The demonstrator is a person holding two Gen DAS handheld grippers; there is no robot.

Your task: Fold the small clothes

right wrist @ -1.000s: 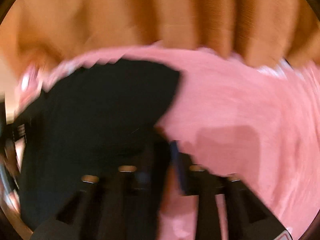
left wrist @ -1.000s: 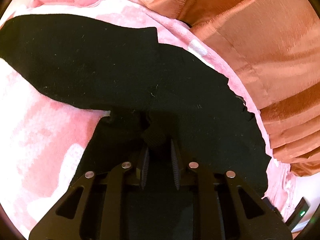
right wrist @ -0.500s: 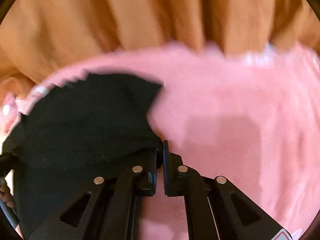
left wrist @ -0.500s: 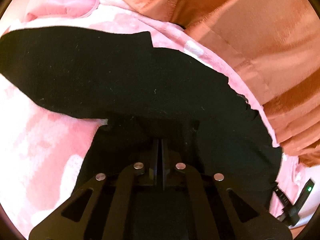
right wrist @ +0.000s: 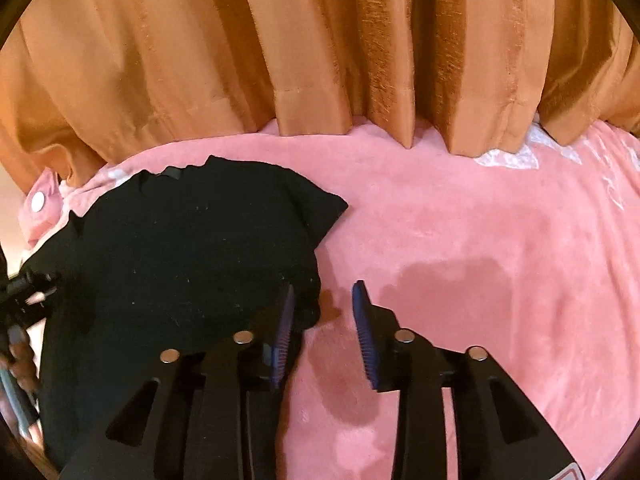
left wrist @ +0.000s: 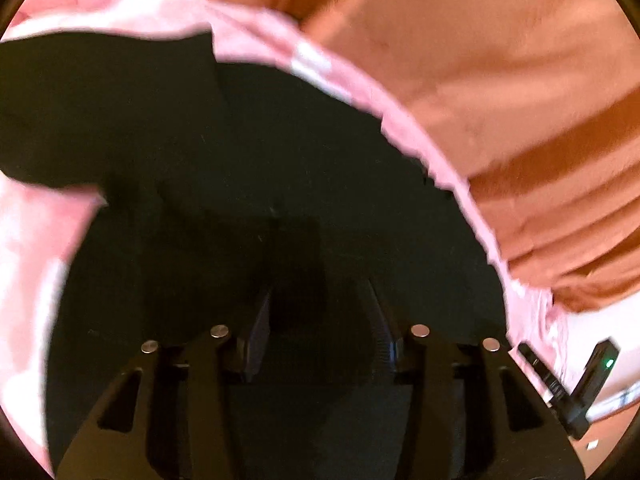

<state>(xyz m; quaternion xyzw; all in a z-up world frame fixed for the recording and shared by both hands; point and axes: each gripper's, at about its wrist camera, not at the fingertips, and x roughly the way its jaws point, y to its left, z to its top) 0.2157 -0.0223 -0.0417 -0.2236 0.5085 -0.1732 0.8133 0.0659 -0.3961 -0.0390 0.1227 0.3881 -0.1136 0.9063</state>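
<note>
A black garment [left wrist: 248, 152] lies spread on a pink blanket [left wrist: 36, 240]. In the left wrist view my left gripper [left wrist: 320, 304] is open just above the cloth, with nothing between its fingers. In the right wrist view the garment [right wrist: 180, 248] lies at the left, with a folded corner pointing right. My right gripper [right wrist: 324, 304] is open at the garment's right edge; its left finger [right wrist: 284, 320] overlaps the cloth edge and its right finger [right wrist: 366, 332] is over the blanket [right wrist: 480, 280].
An orange curtain [right wrist: 320, 48] hangs behind the bed, also showing in the left wrist view [left wrist: 500, 80]. A pink item with a white button [right wrist: 38, 202] lies at the far left. A black device with a green light [left wrist: 596, 376] sits at the right.
Both grippers were shut on the garment's fabric half a second ago and have opened, letting go of it. The left view has shifted closer over the cloth.
</note>
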